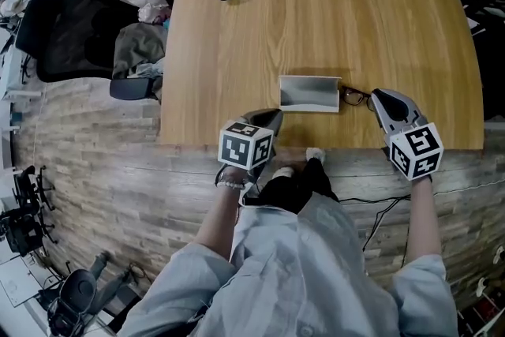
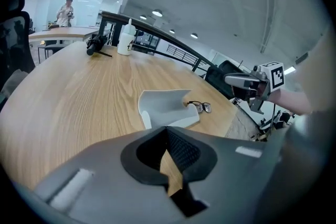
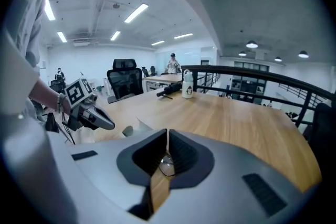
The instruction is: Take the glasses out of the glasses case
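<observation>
The glasses (image 1: 355, 96) lie on the table (image 1: 331, 20) near its near edge, touching or just beside the open glasses case (image 1: 309, 93) on the side toward the right edge. The right hand-held gripper (image 3: 167, 139) and the left hand-held gripper (image 2: 168, 134) are both closed and empty. A careless sweep of the right one could push the glasses off that edge.

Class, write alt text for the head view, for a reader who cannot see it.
Seen from above, an open grey glasses case sits near the front edge of a wooden table, with the glasses lying on the table just right of it. The person's left gripper and right gripper flank them, neither holding anything.
</observation>
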